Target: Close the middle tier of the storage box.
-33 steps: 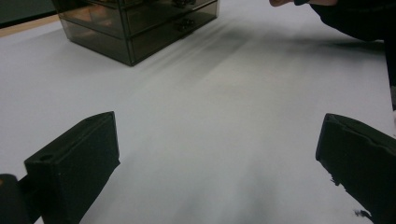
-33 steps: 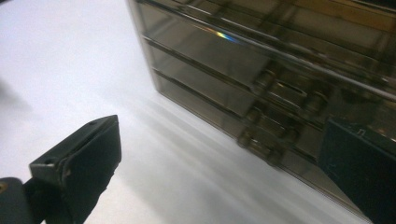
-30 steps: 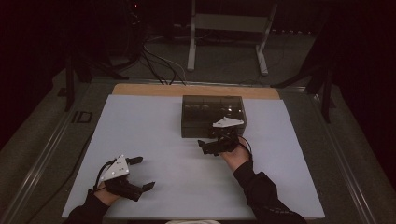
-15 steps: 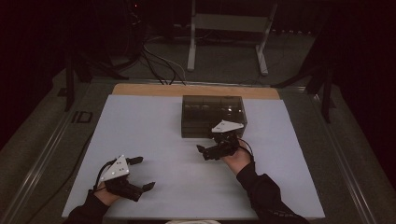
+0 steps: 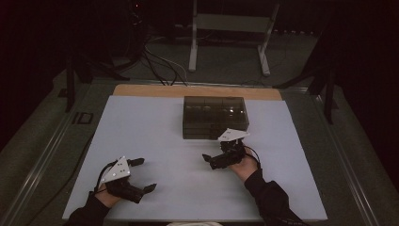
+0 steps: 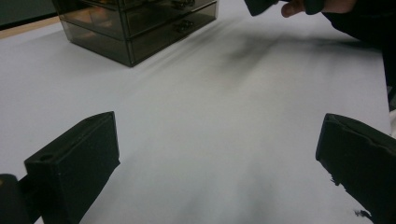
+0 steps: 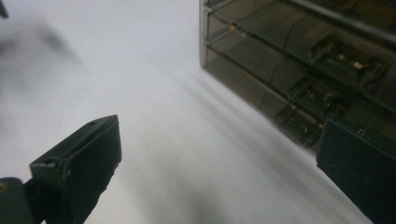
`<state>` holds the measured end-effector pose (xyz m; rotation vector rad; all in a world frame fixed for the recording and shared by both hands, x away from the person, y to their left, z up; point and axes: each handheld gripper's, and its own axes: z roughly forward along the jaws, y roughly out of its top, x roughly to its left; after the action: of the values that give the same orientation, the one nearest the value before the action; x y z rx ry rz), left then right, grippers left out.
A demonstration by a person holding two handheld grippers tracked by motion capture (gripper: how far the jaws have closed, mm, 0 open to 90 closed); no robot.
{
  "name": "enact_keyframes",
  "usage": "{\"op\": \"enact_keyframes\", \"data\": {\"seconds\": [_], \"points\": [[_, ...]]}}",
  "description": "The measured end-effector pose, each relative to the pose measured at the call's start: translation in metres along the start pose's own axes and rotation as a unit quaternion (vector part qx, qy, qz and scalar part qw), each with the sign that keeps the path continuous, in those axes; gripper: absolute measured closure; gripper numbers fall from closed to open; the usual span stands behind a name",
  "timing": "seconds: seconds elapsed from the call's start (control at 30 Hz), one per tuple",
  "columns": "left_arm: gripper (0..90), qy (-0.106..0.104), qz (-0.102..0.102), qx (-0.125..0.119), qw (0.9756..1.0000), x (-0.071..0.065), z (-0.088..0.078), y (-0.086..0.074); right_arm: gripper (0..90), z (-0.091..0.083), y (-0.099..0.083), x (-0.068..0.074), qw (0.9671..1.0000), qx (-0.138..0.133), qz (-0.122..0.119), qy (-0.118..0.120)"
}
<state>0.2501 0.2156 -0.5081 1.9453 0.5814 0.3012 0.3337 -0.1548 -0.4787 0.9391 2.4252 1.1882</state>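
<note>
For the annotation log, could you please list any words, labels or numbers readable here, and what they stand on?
None can be read: the smoked drawer box, the white table cover, the left gripper and the right gripper all look unmarked.

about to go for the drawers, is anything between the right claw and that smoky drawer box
Nothing visible. The right claw sits open just in front of the drawer box, with bare white table between them.
</note>
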Motion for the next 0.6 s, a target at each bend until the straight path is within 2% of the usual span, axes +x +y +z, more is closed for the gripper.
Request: {"op": "enact_keyframes", "data": {"seconds": [0.3,0.6], "points": [[0.8,0.0,0.001,-0.001,1.0,0.0,0.0,0.0,0.2,-0.008,-0.016,0.003,0.9999,0.009,-0.012,0.003],[0.8,0.0,0.001,-0.002,1.0,0.0,-0.001,0.0,0.2,-0.02,-0.034,-0.001,0.9999,0.007,-0.007,0.002]]}}
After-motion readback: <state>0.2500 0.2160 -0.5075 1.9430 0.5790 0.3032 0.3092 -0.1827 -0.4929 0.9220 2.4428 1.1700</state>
